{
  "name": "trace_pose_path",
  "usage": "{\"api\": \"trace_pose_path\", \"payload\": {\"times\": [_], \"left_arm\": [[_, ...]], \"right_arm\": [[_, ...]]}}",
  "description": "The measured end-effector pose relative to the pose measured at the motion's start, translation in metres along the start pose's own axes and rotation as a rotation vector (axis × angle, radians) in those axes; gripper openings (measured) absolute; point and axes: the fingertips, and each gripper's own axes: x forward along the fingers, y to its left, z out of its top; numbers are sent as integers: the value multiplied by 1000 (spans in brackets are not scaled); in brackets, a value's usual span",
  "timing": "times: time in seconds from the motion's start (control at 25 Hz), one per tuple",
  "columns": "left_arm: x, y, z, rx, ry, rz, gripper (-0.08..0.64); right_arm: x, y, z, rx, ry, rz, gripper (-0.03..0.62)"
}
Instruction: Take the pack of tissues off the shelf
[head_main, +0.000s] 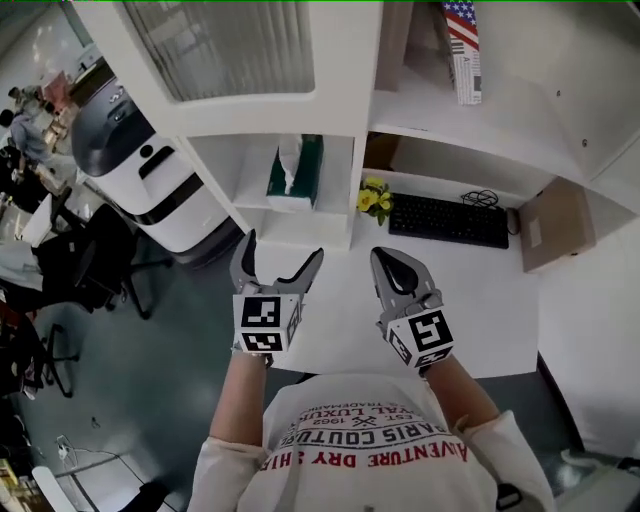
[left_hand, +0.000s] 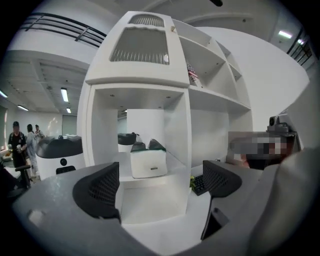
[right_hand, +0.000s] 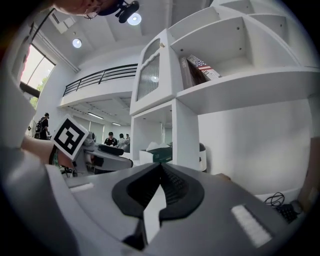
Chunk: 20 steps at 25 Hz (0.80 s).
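The pack of tissues (head_main: 295, 172), green and white with a tissue sticking up, lies on the lower shelf (head_main: 300, 222) of the white cabinet. In the left gripper view the pack of tissues (left_hand: 148, 161) sits straight ahead, well beyond the jaws. My left gripper (head_main: 283, 250) is open in front of that shelf, with nothing between its fingers (left_hand: 102, 187). My right gripper (head_main: 392, 262) is shut and empty, hovering over the white desk (head_main: 480, 300) to the right. From the right gripper view the pack of tissues (right_hand: 160, 152) shows far off above the shut gripper (right_hand: 160, 192).
A black keyboard (head_main: 448, 220) and yellow flowers (head_main: 374, 198) lie on the desk under the upper shelves. A flag-patterned book (head_main: 462, 45) stands above. A cardboard box (head_main: 555, 225) sits at the right. A white machine (head_main: 140, 165) and black chairs (head_main: 90, 260) stand at the left.
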Motion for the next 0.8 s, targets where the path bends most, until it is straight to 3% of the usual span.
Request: {"api": "trace_pose_path", "payload": {"times": [0.52,0.76,0.8], "left_arm": [[110,29,5,-6,44,-75,571],[127,39,1,75,35,-33,563],[128,39,2,71,33,-34,536]], "right_arm": [[35,-29,-14,7,63,-183,0],[40,-38,-26,21,95,-221,0],[41,-38,-27,19,96,-224,0]]}}
